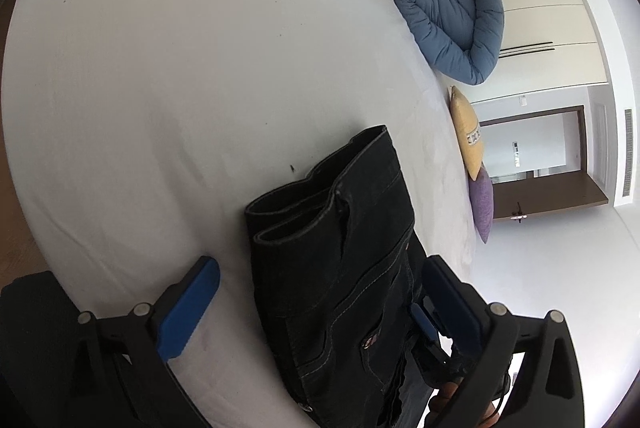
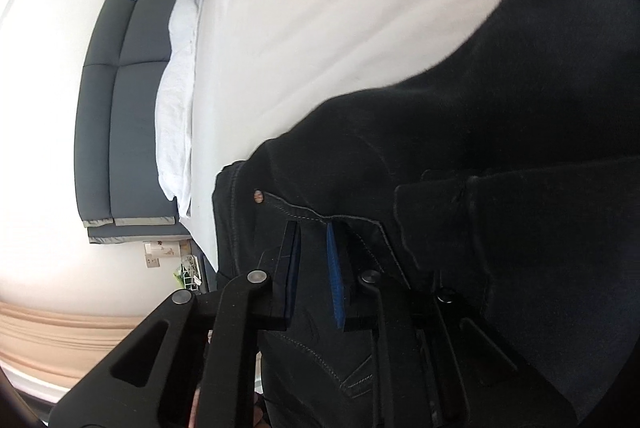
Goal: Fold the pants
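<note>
Black pants (image 1: 340,268) fill the foreground, bunched in a folded heap on the white bed sheet (image 1: 180,68), hems stacked toward the middle of the mattress. Left gripper (image 1: 316,292) straddles them, jaws spread wide, blue pads either side, touching nothing. Right gripper (image 2: 314,268) is pinched narrow on the pocket-edge denim. Beyond, a blue quilted cushion (image 1: 456,8), then yellow pillow (image 1: 466,130) and purple pillow (image 1: 482,204) along the bed's edge.
</note>
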`<state>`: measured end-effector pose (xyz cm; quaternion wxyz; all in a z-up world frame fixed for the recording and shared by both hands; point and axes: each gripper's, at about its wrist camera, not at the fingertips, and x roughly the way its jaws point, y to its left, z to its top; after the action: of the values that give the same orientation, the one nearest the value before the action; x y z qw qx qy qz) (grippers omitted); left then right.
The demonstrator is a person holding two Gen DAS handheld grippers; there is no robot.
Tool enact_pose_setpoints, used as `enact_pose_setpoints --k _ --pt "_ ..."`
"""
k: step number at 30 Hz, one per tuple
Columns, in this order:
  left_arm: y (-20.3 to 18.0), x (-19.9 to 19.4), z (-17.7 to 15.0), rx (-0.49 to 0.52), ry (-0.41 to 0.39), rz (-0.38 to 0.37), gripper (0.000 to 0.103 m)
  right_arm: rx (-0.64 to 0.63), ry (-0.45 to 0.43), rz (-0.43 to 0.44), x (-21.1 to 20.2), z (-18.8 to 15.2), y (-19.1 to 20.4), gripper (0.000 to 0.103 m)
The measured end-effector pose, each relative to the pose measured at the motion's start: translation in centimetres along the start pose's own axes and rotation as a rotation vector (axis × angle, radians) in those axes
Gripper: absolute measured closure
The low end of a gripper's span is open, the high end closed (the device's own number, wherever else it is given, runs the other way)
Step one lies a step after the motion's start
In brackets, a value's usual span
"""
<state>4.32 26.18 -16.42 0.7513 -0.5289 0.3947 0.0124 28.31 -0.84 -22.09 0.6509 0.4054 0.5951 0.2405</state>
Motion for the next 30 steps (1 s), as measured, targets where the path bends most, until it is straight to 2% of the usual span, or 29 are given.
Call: enact_pose_setpoints --k 2,3,4,6,7,12,17,21,25,26,28,30 --pt "0.1 -0.1 0.1 0.003 0.002 -0.01 0.012 0.016 0.006 -0.01 -1.5 0.2 -1.2 0.09" --pt "0.4 -0.2 0.2 -0.009 0.004 -0.025 0.022 0.027 0.01 -0.017 -1.5 0.2 -1.7 0.09" --pt "0.6 -0.2 0.3 -0.024 0.008 -0.039 0.041 0.04 0.011 -0.003 -2.3 0.2 -2.5 0.09" --pt "1.1 0.0 0.6 -0.046 0.028 -0.034 0.06 0.062 -0.004 0.034 -2.6 0.1 -3.3 0.09" --pt "1.3 -0.1 0.6 -0.053 0.031 -0.037 0.065 0.058 -0.007 0.034 -2.5 0.1 -3.3 0.09" --pt "1.5 -0.6 0.5 -0.075 0.028 -0.061 0.074 -0.017 0.022 -0.029 -2.3 0.2 -2.0 0.09" --pt "1.3 -1.2 0.4 -0.095 0.009 -0.093 0.083 -0.084 0.05 -0.04 -2.5 0.0 -0.2 0.09" --pt "-0.1 -1.6 0.1 -0.027 -0.011 -0.069 0.084 -0.107 0.057 -0.013 -2.6 0.0 0.9 0.09" --pt "-0.3 -1.7 0.1 -0.021 -0.018 -0.068 0.085 -0.084 0.053 -0.018 -2.8 0.3 0.4 0.09" --pt "-0.3 -1.7 0.0 -0.022 -0.019 -0.069 0.085 -0.081 0.051 -0.036 -2.9 0.4 0.1 0.09" --pt "-0.4 -1.7 0.0 -0.017 -0.022 -0.069 0.085 -0.071 0.051 -0.134 -2.5 0.4 -0.7 0.09" --pt "-0.8 -1.7 0.0 -0.006 -0.026 -0.066 0.085 -0.036 0.045 -0.099 -2.2 0.5 -1.9 0.092"
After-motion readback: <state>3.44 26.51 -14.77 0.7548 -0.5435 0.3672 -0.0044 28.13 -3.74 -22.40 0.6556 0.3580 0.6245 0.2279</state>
